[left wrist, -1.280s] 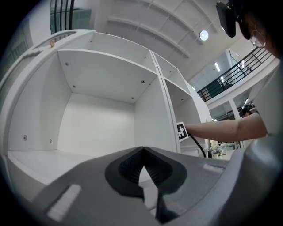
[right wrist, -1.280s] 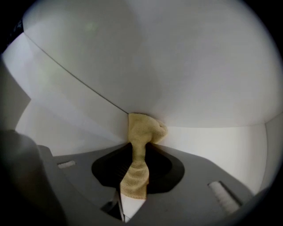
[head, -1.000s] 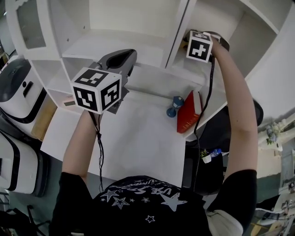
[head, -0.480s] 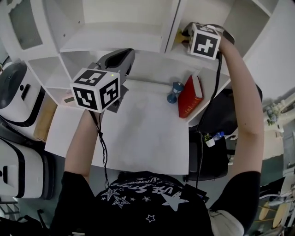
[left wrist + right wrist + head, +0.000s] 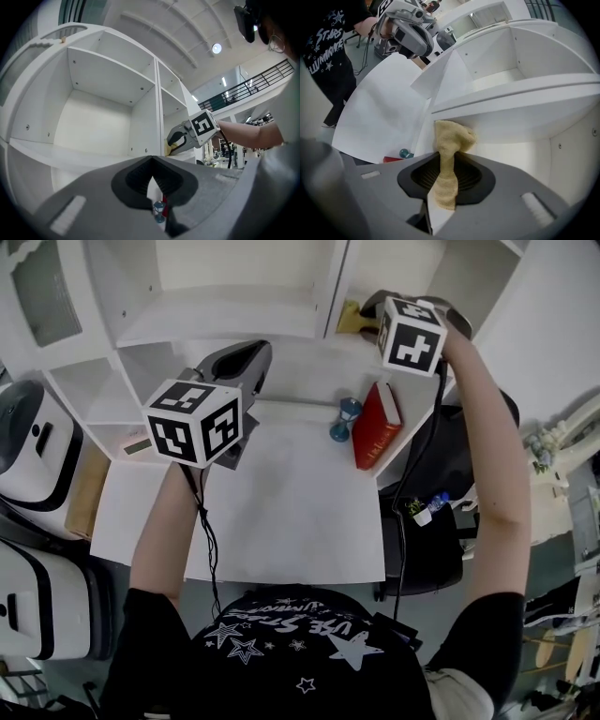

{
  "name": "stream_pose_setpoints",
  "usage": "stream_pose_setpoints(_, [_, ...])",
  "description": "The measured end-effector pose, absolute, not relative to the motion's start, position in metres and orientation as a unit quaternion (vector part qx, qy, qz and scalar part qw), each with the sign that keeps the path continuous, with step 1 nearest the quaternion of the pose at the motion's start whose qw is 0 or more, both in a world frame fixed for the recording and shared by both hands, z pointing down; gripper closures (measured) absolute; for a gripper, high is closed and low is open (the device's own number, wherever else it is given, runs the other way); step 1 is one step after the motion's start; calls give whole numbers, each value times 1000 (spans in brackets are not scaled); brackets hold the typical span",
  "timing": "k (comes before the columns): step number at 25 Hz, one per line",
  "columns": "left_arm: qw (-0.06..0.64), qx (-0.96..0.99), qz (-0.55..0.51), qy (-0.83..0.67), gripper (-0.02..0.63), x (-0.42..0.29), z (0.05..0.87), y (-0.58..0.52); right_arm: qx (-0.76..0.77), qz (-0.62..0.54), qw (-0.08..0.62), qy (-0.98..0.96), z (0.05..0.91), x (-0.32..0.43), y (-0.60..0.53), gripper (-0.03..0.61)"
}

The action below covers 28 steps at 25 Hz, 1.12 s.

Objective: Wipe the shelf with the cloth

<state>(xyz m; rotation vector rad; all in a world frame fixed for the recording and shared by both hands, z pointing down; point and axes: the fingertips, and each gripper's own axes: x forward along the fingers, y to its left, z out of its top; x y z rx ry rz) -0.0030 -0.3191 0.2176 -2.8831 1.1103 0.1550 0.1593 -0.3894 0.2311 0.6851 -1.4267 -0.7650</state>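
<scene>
White shelf unit [image 5: 234, 324] stands at the far edge of the table [image 5: 281, 521], and we see our right gripper [image 5: 367, 311] reaching into its upper right compartment, just beside the upright divider [image 5: 336, 287]. Its jaws are clamped on the yellow cloth [image 5: 449, 154]. The cloth's long axis runs along the jaws and out past their tips. Its bunched free end points forward at the front edge of a shelf board and seems to touch it.

Our left gripper [image 5: 151, 161] hangs lower, in front of the middle compartments and well apart from the cloth. Its jaws are pressed together with nothing between them.

Below the right gripper, a red book [image 5: 373, 423] stands tilted at the foot of the shelf unit. We see a small blue thing [image 5: 341, 420] just beside it, on its left.
</scene>
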Motion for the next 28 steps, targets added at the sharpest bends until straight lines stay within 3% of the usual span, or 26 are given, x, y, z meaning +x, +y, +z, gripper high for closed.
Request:
stream_pose_setpoints(13, [31,-933,56,355,614,1,208,-318,355,-344,586,-642,203,172,-388,459])
stream_pose_setpoints(28, [38,-922,53,382,614,11,205,-347,439,-374,596,-559,189,237,-491,457])
